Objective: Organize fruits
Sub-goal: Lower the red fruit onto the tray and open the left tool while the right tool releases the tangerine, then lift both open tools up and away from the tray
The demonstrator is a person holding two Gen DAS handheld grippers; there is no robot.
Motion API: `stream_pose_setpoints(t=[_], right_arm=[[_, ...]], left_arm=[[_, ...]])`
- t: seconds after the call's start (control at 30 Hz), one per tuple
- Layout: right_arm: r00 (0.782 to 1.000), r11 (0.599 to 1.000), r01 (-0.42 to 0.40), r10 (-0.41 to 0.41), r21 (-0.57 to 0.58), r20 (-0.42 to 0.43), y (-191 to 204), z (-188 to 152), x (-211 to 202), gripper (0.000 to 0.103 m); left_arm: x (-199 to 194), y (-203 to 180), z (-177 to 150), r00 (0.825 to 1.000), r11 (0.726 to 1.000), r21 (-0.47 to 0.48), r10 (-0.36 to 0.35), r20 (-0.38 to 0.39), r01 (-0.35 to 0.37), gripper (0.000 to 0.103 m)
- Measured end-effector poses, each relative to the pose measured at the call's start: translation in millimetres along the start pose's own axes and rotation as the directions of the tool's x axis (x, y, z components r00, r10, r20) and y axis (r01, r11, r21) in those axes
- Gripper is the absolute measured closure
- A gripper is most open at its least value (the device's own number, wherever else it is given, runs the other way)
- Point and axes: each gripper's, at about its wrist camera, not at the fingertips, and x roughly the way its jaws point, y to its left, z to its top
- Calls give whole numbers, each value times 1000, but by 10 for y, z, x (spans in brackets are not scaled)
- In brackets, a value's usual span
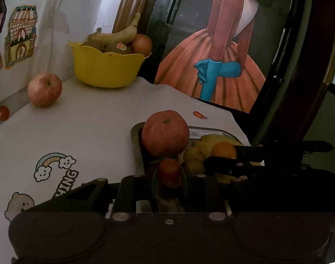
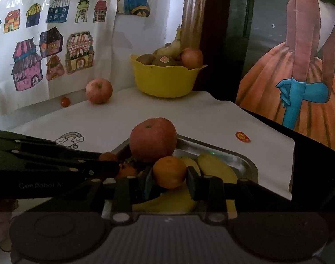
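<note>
So I've got both sets of fingers down over the metal tray point(image 2: 244, 165) at the near edge of the bench point(image 1: 97, 127). My left gripper point(image 1: 169, 173) is clamped on a small red tomato point(image 1: 169, 172), just above the tray's near corner. My right gripper point(image 2: 170, 176) is clamped on a little orange point(image 2: 169, 171), right over the yellow bananas point(image 2: 218, 169) lying in the tray. A big red apple point(image 2: 153, 139) sits in the tray too, just behind both fruits. Further back on the white cloth there's another apple point(image 2: 99, 90) and a cherry tomato point(image 2: 65, 102) near the wall, well apart from the tray. The yellow bowl point(image 2: 165, 81) in the back corner holds a banana, kiwis and an onion-looking thing.
</note>
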Motion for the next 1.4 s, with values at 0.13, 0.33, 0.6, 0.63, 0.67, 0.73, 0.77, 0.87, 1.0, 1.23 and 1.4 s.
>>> stream_pose_setpoints(t=[0.13, 0.33, 0.6, 0.63, 0.67, 0.73, 0.77, 0.87, 1.0, 1.23, 1.4], right_arm=[[1000, 1000, 3, -3, -5, -8, 5, -1, 9, 66], [1000, 1000, 4, -4, -11, -9, 11, -1, 13, 65], [1000, 1000, 16, -16, 4, 9, 5, -14, -35, 54], [1000, 1000, 18, -18, 7, 11, 7, -23, -50, 51], [1000, 1000, 20, -20, 10, 12, 8, -31, -65, 49], [1000, 1000, 25, -25, 12, 17, 10, -50, -104, 43], [999, 999, 29, -29, 14, 20, 10, -62, -129, 42], [999, 999, 41, -42, 26, 33, 17, -98, -228, 31], [996, 997, 65, -67, 32, 62, 44, -143, -411, 16], [983, 994, 111, -111, 10, 148, 178, -157, -799, 0], [976, 995, 102, -104, 22, 191, 312, -148, -1049, 0]], left_arm=[[13, 3, 1, 1000, 1000, -1, 1, -4, -1, 79], [17, 17, -3, 1000, 1000, -13, -1, -3, 1, 77], [-42, 80, 9, 999, 998, -58, -7, 43, 9, 58], [-54, 93, 12, 999, 998, -68, -6, 54, 9, 56], [-64, 103, 21, 998, 997, -75, -5, 61, 10, 53], [-92, 124, 33, 997, 996, -91, -2, 80, 9, 45], [-106, 133, 40, 996, 995, -98, 0, 88, 9, 40], [-162, 155, 68, 993, 993, -119, 2, 115, 12, 30], [-293, 162, 158, 987, 992, -128, 14, 160, 7, 12], [-751, 217, 281, 967, 993, -109, 62, 246, -36, 1], [-1120, 281, 284, 957, 992, -101, 95, 275, -69, 1]])
